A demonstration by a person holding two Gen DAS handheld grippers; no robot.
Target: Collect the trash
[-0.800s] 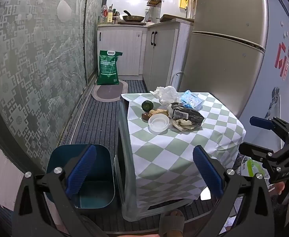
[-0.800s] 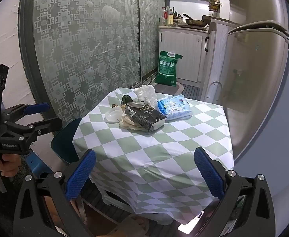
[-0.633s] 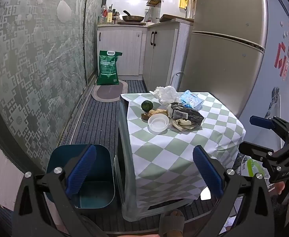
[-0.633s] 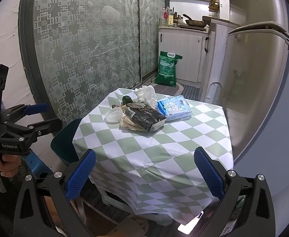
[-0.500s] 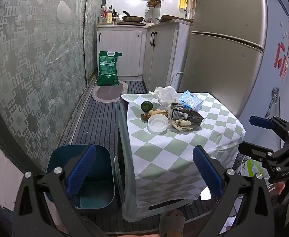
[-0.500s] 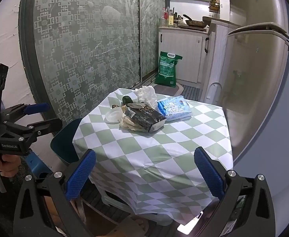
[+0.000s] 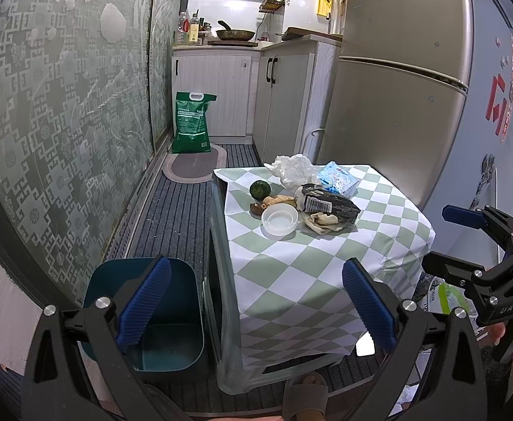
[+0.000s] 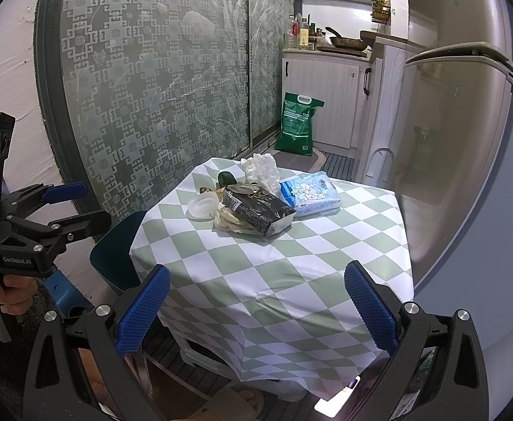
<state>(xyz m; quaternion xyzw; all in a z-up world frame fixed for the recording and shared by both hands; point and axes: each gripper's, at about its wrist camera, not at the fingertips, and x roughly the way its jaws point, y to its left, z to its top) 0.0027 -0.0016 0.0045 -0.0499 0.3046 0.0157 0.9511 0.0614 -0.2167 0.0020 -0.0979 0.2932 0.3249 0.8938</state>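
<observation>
Counter (image 7: 326, 256), small, draped in a green-and-white checked cloth (image 8: 291, 256). On it, clustered at the far end: crumpled white tissue (image 7: 293, 168); blue-and-white packet (image 7: 337, 179); black snack bag (image 7: 326, 203) lying over beige scraps (image 7: 321, 222); white round lid (image 7: 279, 221); dark green fruit (image 7: 259, 189); peel pieces (image 7: 274, 201).

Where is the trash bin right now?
The dark teal trash bin stands on the floor against the left side of the checkered table, low in the left wrist view; the right wrist view shows only its rim.
</observation>
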